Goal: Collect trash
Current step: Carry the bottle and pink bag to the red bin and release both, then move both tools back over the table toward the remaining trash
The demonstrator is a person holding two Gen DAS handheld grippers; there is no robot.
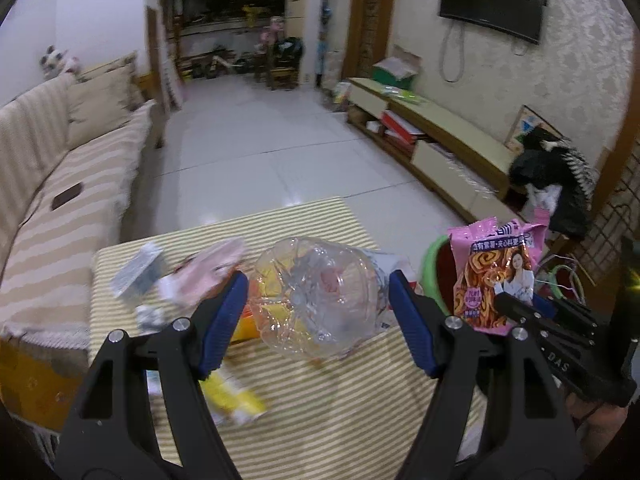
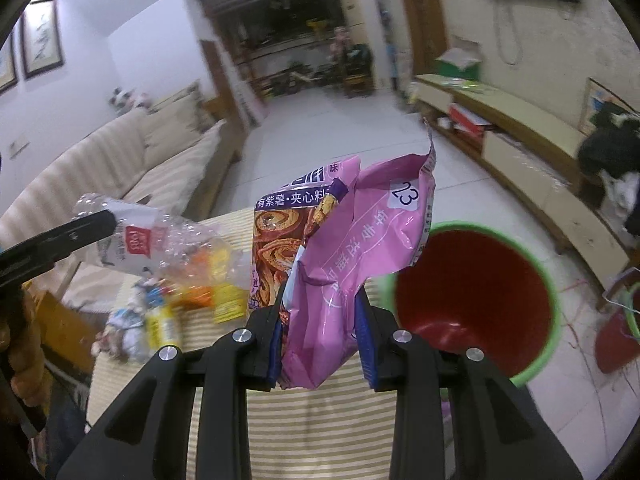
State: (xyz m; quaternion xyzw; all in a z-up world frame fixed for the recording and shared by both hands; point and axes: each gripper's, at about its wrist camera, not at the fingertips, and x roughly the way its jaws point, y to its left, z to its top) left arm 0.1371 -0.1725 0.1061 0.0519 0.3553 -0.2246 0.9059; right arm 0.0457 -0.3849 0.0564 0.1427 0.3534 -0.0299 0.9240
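Note:
My left gripper (image 1: pixel 318 292) is shut on a crushed clear plastic bottle (image 1: pixel 316 296) and holds it above the striped table (image 1: pixel 340 408). The bottle also shows in the right wrist view (image 2: pixel 168 236), with the left gripper's black finger (image 2: pixel 72 236) on it. My right gripper (image 2: pixel 320 320) is shut on a pink snack wrapper (image 2: pixel 348 248), held upright beside the bin. The wrapper shows in the left wrist view (image 1: pixel 496 276) too. A green bin with a red inside (image 2: pixel 472 296) stands on the floor right of the table.
Several wrappers and paper scraps (image 1: pixel 140 272) lie on the table's left part, with yellow packets (image 1: pixel 232 400) near the front. A striped sofa (image 1: pixel 52 200) runs along the left. A low TV cabinet (image 1: pixel 440 140) lines the right wall. A second small bin (image 2: pixel 624 320) stands at far right.

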